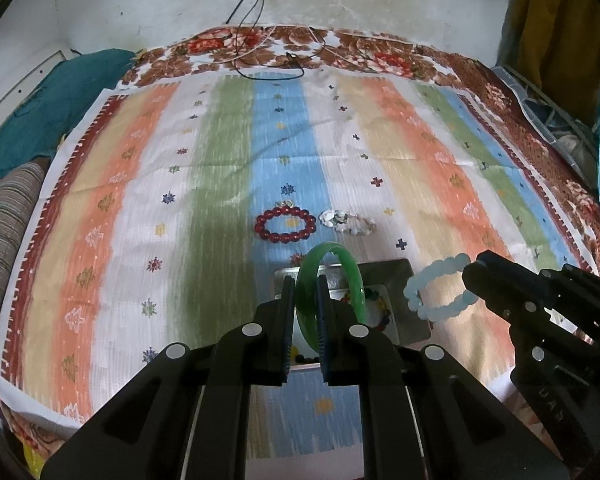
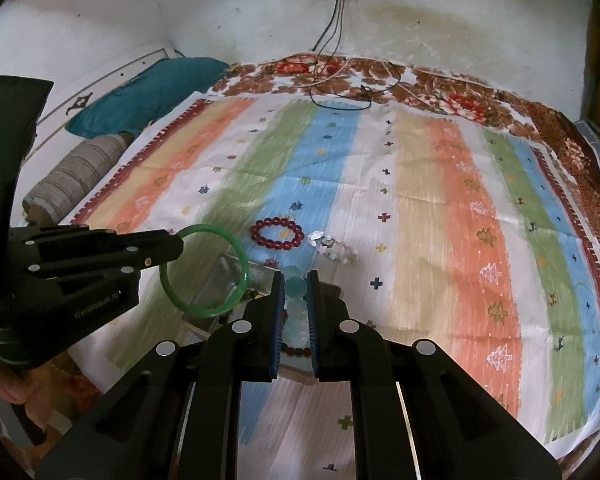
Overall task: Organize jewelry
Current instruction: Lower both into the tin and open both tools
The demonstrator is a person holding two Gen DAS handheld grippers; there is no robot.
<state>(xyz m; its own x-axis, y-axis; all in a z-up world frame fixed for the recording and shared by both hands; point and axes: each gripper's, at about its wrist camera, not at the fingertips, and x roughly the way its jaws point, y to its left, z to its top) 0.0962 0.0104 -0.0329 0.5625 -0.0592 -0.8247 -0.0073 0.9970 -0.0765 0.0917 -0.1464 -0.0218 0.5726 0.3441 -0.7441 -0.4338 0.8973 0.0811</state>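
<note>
Gripping a green bangle [image 1: 332, 280] upright between its clenched fingers, the left gripper [image 1: 306, 300] holds it raised over a small box [image 1: 404, 280] of mixed beads on the striped cloth [image 1: 180, 200]. The right gripper [image 2: 296, 300] is clamped on a pale blue bead bracelet [image 2: 296, 296] just beside it. A red bead bracelet [image 1: 286, 225] and a whitish shell bracelet [image 1: 346, 222] lie side by side on the cloth beyond the box.

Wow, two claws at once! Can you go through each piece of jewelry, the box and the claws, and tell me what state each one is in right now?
Left gripper: shut on the green bangle.
Green bangle: held up above the tray.
Right gripper: shut on the pale blue bead bracelet.
Pale blue bead bracelet: held in the air.
Red bead bracelet: lying flat on the cloth.
White shell bracelet: lying on the cloth.
Tray: open, with beads inside.
</note>
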